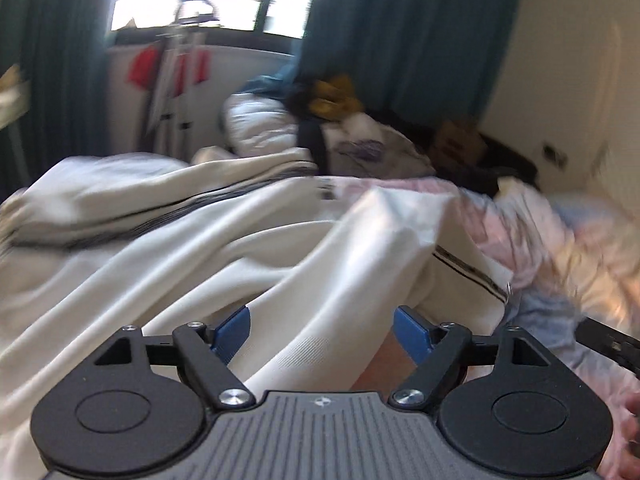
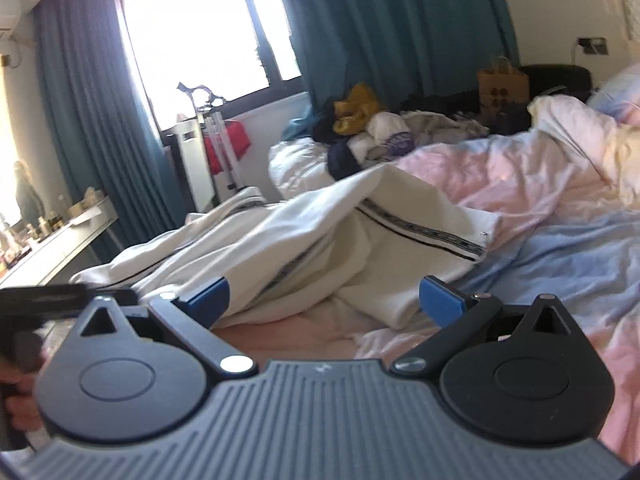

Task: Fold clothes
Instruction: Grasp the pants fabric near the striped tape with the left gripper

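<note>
Bedroom: bed (image 2: 540,280) in pink and blue bedding, teal curtains (image 2: 380,20) far. White garment (image 2: 320,248), black-striped, lies crumpled mid-bed, long axis running near-right to far-left. Left gripper (image 1: 322,330) open, cloth between its jaws, unpinched, nearer; right gripper (image 2: 324,300) open, empty, garment just ahead. Clothes pile (image 2: 360,124) far, well apart; nothing bars the reach.
</note>
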`<action>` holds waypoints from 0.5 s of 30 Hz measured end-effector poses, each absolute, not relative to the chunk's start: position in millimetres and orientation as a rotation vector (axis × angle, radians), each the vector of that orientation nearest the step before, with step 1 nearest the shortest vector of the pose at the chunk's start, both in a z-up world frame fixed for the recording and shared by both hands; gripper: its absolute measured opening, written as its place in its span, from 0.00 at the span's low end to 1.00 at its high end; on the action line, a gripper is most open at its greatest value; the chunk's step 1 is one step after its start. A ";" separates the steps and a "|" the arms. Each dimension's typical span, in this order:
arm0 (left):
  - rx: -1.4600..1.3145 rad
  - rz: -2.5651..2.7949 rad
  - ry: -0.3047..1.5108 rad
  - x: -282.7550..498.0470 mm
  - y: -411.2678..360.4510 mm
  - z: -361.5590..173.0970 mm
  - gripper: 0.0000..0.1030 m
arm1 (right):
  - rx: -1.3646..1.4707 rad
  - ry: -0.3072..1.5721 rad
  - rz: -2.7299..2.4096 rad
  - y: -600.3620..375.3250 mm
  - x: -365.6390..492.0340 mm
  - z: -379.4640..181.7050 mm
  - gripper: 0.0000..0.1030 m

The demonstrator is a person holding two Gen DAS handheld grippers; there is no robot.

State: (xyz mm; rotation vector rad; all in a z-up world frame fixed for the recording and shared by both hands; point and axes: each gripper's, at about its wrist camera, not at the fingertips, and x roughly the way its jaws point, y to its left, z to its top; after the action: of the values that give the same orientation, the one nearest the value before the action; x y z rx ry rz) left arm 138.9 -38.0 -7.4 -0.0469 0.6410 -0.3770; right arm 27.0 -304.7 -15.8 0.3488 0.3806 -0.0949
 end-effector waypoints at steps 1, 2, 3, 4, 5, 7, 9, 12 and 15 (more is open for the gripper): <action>-0.011 -0.386 0.640 152.5 -54.9 -10.0 0.78 | 0.363 0.388 -0.104 -309.6 28.8 -18.7 1.00; 0.024 -0.400 0.633 166.6 -71.4 -13.1 0.78 | 0.383 0.401 -0.109 -313.9 31.2 -22.9 1.00; 0.056 -0.412 0.627 180.7 -87.8 -15.6 0.79 | 0.402 0.414 -0.113 -318.1 33.6 -27.1 1.00; 0.083 -0.419 0.625 194.8 -104.1 -16.8 0.79 | 0.418 0.423 -0.118 -322.6 35.3 -30.7 1.00; 0.110 -0.427 0.622 208.9 -120.4 -18.1 0.79 | 0.434 0.432 -0.122 -327.1 37.1 -34.3 1.00; 0.191 -0.448 0.616 239.0 -152.2 -19.7 0.79 | 0.466 0.438 -0.138 -334.9 38.0 -40.1 1.00; 0.289 -0.454 0.600 268.8 -182.4 -24.9 0.81 | 0.503 0.455 -0.157 -341.7 39.6 -49.7 1.00; 0.362 -0.476 0.671 313.6 -221.2 -40.4 0.81 | 0.547 0.488 -0.162 -347.7 45.0 -61.4 1.00; 0.421 -0.464 0.709 344.6 -251.9 -58.0 0.80 | 0.596 0.500 -0.170 -353.8 48.3 -69.4 1.00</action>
State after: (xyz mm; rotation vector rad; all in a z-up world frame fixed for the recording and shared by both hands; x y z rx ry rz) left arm 344.6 -251.9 -58.0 0.4212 0.7087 -0.4636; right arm 48.3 -353.8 -69.4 0.5959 0.4999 -0.1702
